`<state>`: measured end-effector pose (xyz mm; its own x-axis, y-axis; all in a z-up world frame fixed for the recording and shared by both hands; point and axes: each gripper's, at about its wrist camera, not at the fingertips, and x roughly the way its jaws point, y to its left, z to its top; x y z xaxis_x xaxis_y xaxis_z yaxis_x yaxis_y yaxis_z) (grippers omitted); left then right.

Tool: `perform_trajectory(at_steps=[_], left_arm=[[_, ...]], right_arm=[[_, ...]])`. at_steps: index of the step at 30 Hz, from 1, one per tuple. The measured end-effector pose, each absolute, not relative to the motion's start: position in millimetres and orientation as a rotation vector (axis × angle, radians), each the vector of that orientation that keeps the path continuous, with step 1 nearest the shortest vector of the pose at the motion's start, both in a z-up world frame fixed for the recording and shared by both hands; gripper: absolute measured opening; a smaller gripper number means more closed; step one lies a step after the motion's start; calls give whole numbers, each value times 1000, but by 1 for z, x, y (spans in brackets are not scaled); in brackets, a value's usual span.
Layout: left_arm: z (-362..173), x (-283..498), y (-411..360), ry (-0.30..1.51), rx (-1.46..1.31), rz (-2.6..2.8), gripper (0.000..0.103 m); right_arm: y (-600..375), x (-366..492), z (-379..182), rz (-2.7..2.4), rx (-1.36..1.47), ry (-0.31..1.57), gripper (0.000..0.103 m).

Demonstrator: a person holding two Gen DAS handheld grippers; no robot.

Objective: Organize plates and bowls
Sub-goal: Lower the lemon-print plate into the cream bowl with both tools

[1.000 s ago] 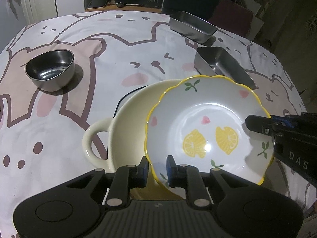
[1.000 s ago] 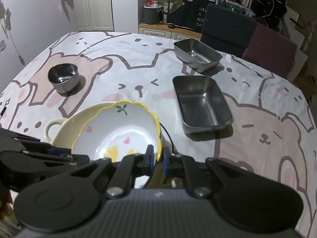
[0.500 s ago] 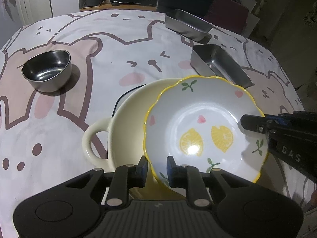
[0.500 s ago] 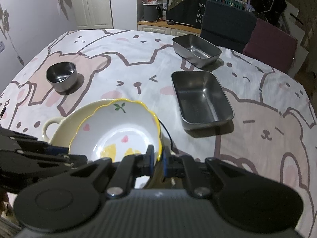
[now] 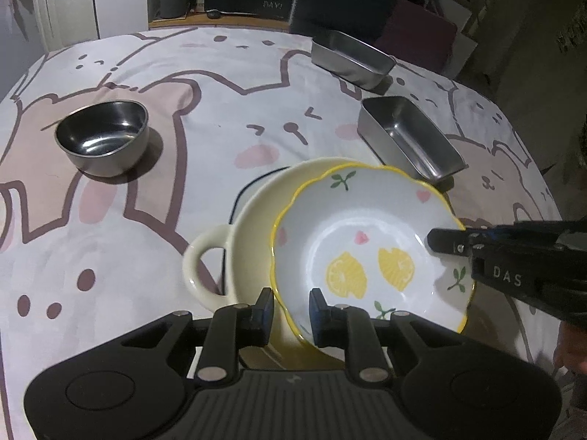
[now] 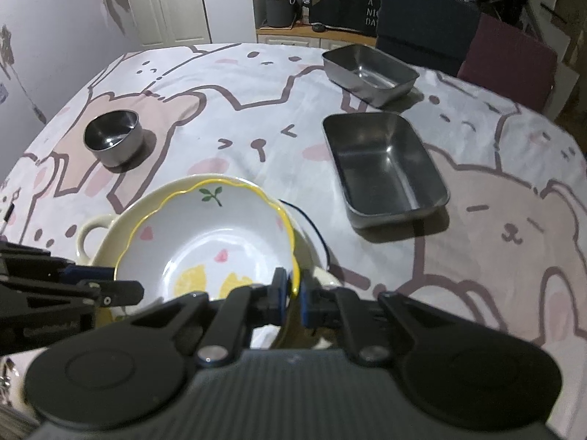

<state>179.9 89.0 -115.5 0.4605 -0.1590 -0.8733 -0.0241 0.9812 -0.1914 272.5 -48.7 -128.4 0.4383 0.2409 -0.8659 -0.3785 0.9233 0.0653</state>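
In the right wrist view the right gripper (image 6: 291,299) sits at the lower centre of the frame, its two jaws pinched almost together on the yellow scalloped rim of the lemon-print dish (image 6: 205,245). That dish lies in the lower left, nested in a larger cream bowl with a loop handle (image 6: 90,234).

In the left wrist view the left gripper (image 5: 291,310) is at the bottom centre, its jaws set a narrow way apart with the near rim of the lemon-print dish (image 5: 367,253) running between them; whether the pads actually press on the rim cannot be told. The cream bowl with a loop handle (image 5: 212,256) shows to the left of the dish, and the right gripper reaches in from the right edge onto the dish's far rim.

A round steel bowl (image 5: 102,141) stands alone at the left of the frame, well apart from the stack. Two rectangular steel trays sit toward the upper right: the nearer tray (image 5: 409,141) just beyond the dish, the farther tray (image 5: 352,58) behind it. All rest on the bear-print tablecloth (image 5: 220,84).
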Motion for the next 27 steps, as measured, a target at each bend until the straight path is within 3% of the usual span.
perform_trajectory(at_steps=[27], left_arm=[[-101, 176, 92, 1047, -203, -116, 23]], right_arm=[[-53, 287, -150, 392, 24, 1175, 10]])
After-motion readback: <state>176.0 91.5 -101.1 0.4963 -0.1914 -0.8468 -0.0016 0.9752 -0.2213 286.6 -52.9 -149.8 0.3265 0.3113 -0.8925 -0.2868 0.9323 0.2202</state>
